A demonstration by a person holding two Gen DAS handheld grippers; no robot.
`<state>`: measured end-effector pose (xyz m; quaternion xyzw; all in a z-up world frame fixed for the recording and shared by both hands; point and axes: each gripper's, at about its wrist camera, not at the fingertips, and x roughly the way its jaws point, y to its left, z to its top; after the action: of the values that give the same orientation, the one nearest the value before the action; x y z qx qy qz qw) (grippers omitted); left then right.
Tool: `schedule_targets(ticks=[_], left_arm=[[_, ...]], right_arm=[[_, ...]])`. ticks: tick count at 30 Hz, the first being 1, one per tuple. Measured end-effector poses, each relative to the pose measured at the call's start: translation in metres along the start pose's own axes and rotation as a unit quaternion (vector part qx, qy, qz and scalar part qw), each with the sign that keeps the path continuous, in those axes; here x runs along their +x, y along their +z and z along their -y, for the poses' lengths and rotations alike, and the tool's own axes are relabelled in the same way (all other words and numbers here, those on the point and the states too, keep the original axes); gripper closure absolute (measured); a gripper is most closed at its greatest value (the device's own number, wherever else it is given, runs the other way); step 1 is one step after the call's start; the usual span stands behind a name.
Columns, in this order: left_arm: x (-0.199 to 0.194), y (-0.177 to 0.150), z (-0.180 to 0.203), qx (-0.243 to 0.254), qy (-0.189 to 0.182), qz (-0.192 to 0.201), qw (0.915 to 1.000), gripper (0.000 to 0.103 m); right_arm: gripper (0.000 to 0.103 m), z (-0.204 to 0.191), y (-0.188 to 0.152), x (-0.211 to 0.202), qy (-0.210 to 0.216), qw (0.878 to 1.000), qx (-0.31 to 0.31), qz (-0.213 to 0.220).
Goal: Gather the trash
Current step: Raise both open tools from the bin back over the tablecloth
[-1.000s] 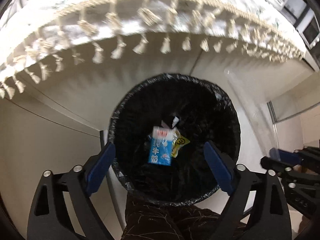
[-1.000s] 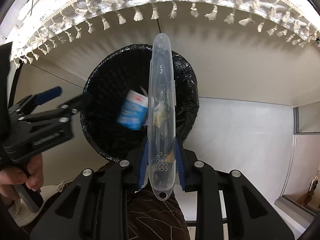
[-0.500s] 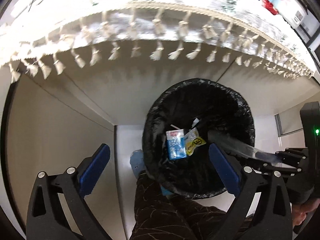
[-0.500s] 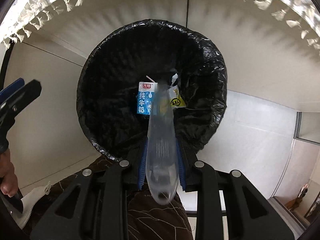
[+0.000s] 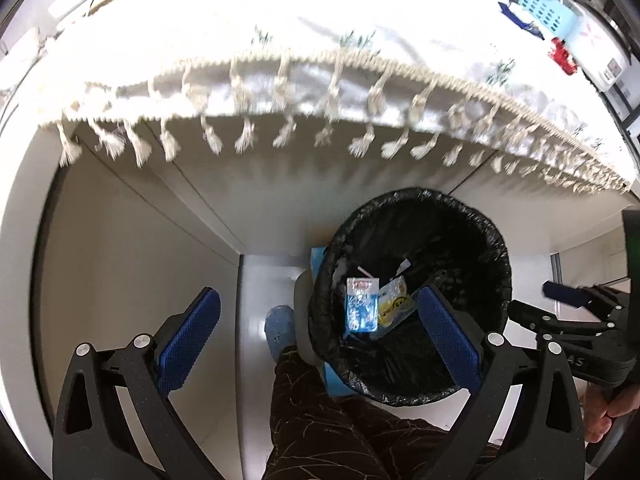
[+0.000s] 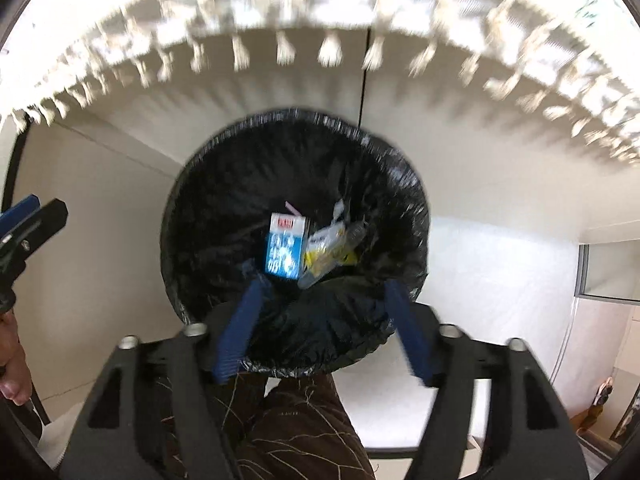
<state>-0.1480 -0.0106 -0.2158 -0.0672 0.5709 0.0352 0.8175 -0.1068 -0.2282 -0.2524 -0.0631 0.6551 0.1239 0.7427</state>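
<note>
Drop step: your right gripper [image 6: 322, 326], jaws just opening, empty, above black-lined bin [image 6: 192, 280]; clear container among milk carton [image 6: 283, 252], yellow wrapper [image 6: 326, 254]. Your left gripper [image 5: 318, 340] wide, empty. Next: fetch remaining table trash.

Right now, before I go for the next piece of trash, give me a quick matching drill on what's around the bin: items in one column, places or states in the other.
Items:
1. milk carton
2. yellow wrapper
3. right tongs
4. fringed tablecloth

Places or states:
A. open and empty above the bin
B. hanging over the table edge
C. in the bin, left of the other item
D. in the bin, right of the other item

Pairs: 1-C, 2-D, 3-A, 4-B
</note>
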Motion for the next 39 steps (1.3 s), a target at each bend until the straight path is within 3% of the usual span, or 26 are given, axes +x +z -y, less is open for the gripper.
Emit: schedule_targets(ticks=[5,16,26,39], left_arm=[[-0.020,0.012,0.006,0.008,0.002,0.004,1.0000,0.006],[-0.071,0.044,0.020,0.011,-0.015,0.010,0.9998,0.006],[-0.111,0.087,0.024,0.015,-0.018,0.041,0.9989,0.006],[-0.141,0.154,0.034,0.035,-0.026,0.076,0.9961,0.006]], right_arm=[[0.010,0.008,0.010,-0.040,-0.034,0.998,0.015,0.047],[0.009,0.023,0.034,-0.129,-0.048,0.992,0.031,0.115],[0.009,0.034,0.054,-0.167,-0.053,0.986,0.051,0.148],[0.009,0.054,0.103,-0.211,-0.058,0.977,0.072,0.192]])
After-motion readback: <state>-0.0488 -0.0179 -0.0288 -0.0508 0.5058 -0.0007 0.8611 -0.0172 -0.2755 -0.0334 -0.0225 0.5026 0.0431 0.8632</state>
